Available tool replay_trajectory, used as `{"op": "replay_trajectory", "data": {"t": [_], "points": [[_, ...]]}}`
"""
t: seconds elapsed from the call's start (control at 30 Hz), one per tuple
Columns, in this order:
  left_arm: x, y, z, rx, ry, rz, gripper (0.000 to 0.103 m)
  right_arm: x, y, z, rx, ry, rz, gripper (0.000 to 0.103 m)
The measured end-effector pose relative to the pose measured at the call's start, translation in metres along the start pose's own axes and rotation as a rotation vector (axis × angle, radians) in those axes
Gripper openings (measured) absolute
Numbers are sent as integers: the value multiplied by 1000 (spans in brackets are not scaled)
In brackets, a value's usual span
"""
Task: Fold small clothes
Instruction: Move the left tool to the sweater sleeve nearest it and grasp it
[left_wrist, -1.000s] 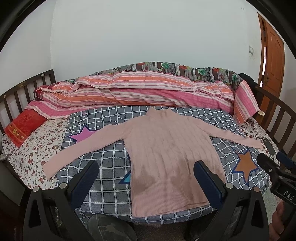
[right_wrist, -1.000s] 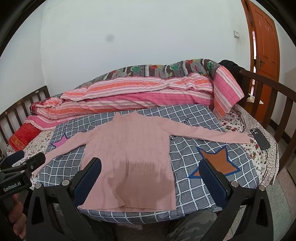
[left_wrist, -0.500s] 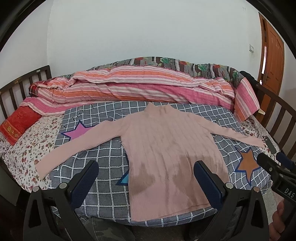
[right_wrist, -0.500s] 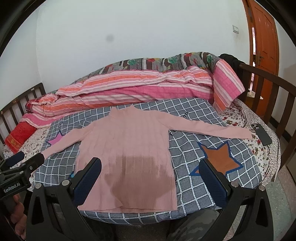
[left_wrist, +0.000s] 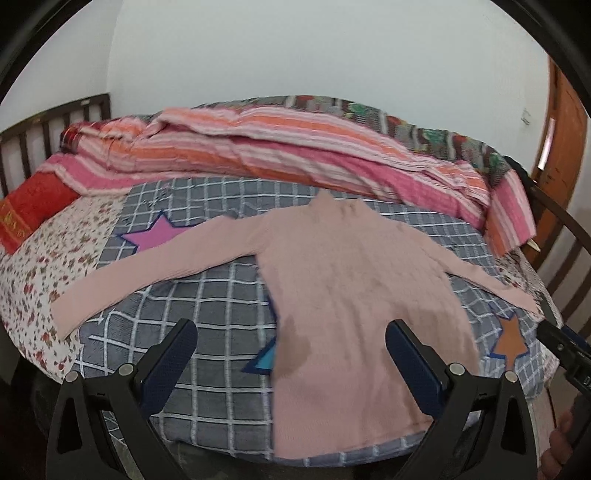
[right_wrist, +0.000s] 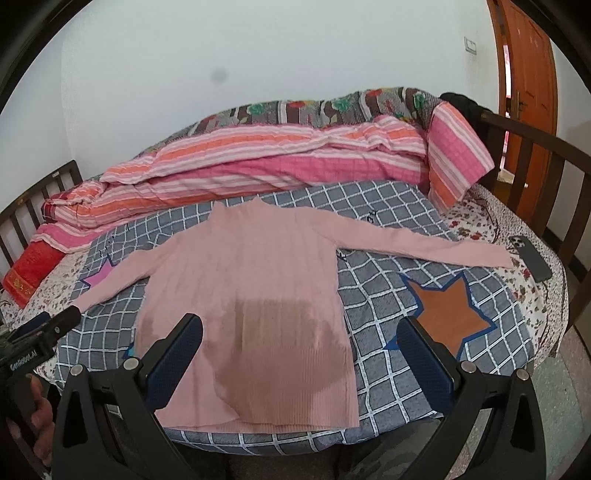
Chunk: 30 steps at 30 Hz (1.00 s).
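Both claws up front, nothing gripped: left claw (left_wrist: 291, 341) spread wide, right claw (right_wrist: 301, 338) spread wide too, hovering at the near edge of the bed (right_wrist: 406, 413). Just past them, pink sweater (right_wrist: 251, 295) laid flat, front up, on the checked blanket (left_wrist: 221, 314), hem toward the cams, collar toward the far side, darker patch across lower body (damp, prob.). Sleeves out straight L and R, left sleeve (left_wrist: 147, 273) ending on the floral sheet (left_wrist: 40, 273), right sleeve (right_wrist: 417, 240) ending just beside a phone (right_wrist: 532, 258). Further back, striped quilt (right_wrist: 277, 162) rolled along the wall.

Step in hand, by the look: pre-fold, approach only, no fold made yet. Next move prob. calls for reaching out to a cuff or shoulder w/ each claw, pinching one layer, bringing sleeves in across the body.
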<state>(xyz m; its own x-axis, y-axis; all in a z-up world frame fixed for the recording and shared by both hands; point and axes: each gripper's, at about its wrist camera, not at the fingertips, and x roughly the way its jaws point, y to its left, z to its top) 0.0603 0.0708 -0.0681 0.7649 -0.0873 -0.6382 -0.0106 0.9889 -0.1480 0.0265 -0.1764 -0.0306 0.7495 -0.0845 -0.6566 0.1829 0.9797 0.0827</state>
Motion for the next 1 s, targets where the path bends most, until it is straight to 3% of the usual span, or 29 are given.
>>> {"op": "replay_trajectory", "data": {"t": [0.27, 0.6, 0.7, 0.73, 0.8, 1.0], "points": [[28, 60, -3, -85, 8, 60, 102, 28, 6, -5, -15, 39, 2, 103], [59, 148, -13, -266, 33, 144, 98, 54, 19, -14, -67, 71, 7, 103], [64, 174, -17, -354, 22, 133, 97, 59, 21, -16, -82, 81, -2, 103], [67, 184, -19, -389, 30, 132, 96, 61, 21, -17, -82, 84, -4, 103], [73, 200, -20, -441, 49, 118, 83, 65, 22, -18, -82, 92, -8, 103], [89, 224, -20, -487, 54, 138, 77, 73, 26, -19, -83, 107, -17, 103]]}}
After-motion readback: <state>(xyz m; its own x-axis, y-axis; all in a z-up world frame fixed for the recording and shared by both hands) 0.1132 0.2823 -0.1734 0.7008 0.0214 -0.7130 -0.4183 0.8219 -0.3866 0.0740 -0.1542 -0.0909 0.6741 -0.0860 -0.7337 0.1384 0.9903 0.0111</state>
